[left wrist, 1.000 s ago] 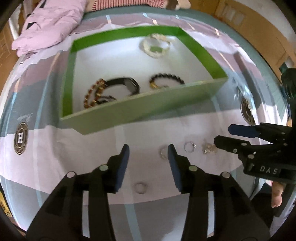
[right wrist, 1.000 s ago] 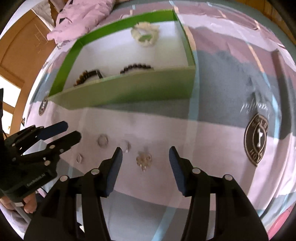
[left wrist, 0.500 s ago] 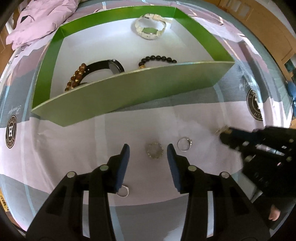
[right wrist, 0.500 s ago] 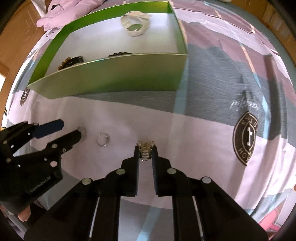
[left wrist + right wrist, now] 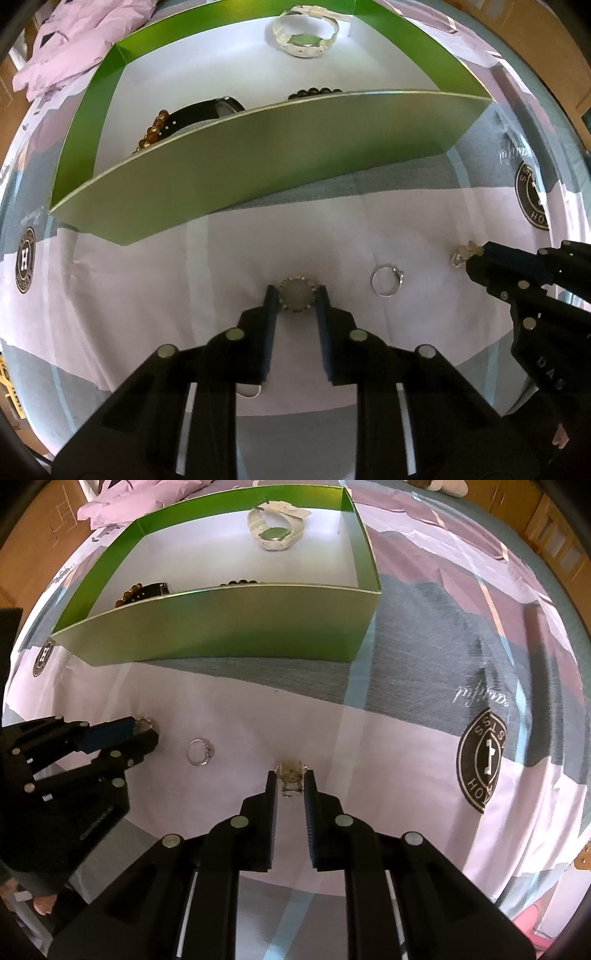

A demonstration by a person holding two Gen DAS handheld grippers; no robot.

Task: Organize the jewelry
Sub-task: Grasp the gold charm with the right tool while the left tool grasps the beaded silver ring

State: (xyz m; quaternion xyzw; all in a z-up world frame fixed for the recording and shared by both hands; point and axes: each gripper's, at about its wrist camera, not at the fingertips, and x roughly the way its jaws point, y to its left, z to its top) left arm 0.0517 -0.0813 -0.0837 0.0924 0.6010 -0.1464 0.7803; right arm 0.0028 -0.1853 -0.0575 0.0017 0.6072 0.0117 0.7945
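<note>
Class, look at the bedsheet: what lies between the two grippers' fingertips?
One plain silver ring with a small stone lies on the pale sheet between the left gripper and the right gripper; both wrist views show it.

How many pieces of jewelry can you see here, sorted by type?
Watches: 2, white and black.
Bead bracelets: 2, brown and black.
Rings: 3, beaded, silver, ornate.
Total: 7.
</note>
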